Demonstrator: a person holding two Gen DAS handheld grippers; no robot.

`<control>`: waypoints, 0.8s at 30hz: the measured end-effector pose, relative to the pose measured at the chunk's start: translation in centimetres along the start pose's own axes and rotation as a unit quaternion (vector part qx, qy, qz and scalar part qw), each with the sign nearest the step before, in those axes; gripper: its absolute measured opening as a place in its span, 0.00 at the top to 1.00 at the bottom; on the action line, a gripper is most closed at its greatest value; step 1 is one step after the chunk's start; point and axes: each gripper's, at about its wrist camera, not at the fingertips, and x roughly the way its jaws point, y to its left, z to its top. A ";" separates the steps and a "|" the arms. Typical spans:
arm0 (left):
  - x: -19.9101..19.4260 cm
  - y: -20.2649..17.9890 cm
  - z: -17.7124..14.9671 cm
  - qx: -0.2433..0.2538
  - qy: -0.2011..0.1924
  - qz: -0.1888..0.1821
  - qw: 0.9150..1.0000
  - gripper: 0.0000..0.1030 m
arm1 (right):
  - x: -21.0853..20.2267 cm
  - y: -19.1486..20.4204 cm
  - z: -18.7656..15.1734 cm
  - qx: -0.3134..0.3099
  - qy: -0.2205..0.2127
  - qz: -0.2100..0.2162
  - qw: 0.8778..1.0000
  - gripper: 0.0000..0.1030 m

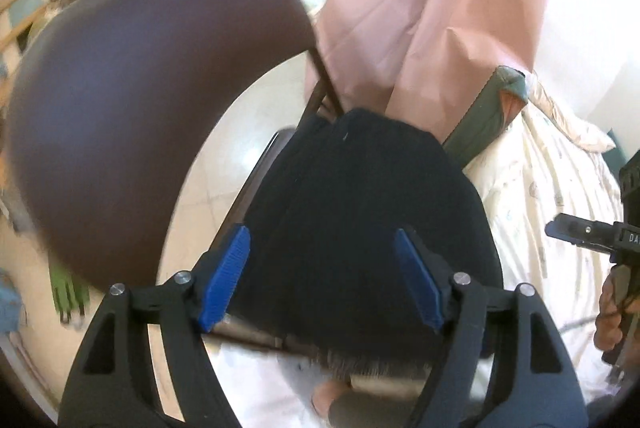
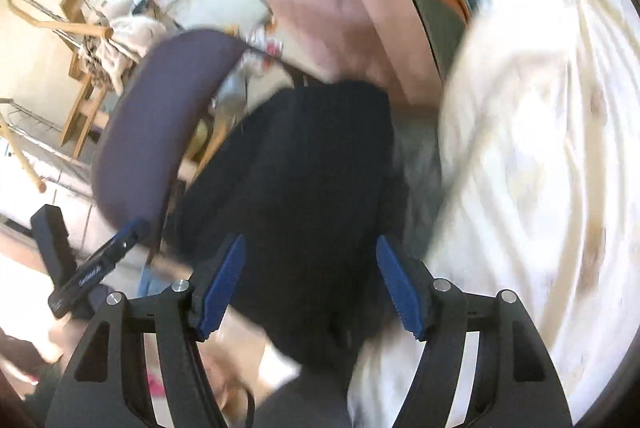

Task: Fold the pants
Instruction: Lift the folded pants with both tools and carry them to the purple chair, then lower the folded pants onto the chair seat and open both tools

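- Pants [image 1: 360, 211], dark navy, lie bunched in a folded heap on the seat of a chair [image 1: 132, 99]; the heap covers most of the seat, from its back edge to its front edge.
- Chair back is brown-maroon and curved, standing at the seat's far left side in both views.
- Right of the seat: a bed with a cream printed cover [image 1: 552, 187], its edge just beside the pants. Pink curtain [image 1: 432, 7] hangs behind the seat.
- Left gripper [image 1: 320, 280] points steeply down over the near part of the heap; blue pads stand wide apart, nothing pinched between them.
- Right gripper [image 2: 310, 282] is likewise angled down over the pants, pads spread wide, gripping nothing; this view is motion-blurred.
- No containers in view.
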 end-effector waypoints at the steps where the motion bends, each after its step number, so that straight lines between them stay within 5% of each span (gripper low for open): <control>1: 2.0 -0.3 0.3 0.007 0.029 0.009 1.000 0.29 | 1.2 0.4 0.3 -0.007 -0.005 -0.009 1.000 0.31; 5: 7.2 1.2 -1.3 -0.015 0.095 0.013 0.995 0.29 | 6.0 0.9 -0.7 -0.031 0.027 -0.046 0.998 0.32; 8: 8.9 2.7 -3.8 -0.010 0.117 0.010 0.993 0.26 | 10.2 -0.2 -3.5 -0.040 0.095 -0.084 0.991 0.32; 11: 10.2 3.7 -6.3 -0.007 0.136 -0.011 0.991 0.25 | 12.6 -2.1 -6.1 -0.014 0.149 -0.085 0.985 0.21; 13: 9.9 2.7 -7.3 0.017 0.119 0.012 0.993 0.23 | 12.8 -3.0 -7.0 -0.009 0.140 -0.081 0.987 0.10; 18: 9.3 2.5 -7.2 0.002 0.109 0.025 0.994 0.19 | 11.8 -3.1 -7.9 -0.007 0.111 -0.089 0.990 0.07; 24: 3.1 -0.5 -7.3 -0.004 0.030 0.036 0.999 0.17 | 4.4 0.2 -7.6 -0.054 0.001 -0.078 0.996 0.07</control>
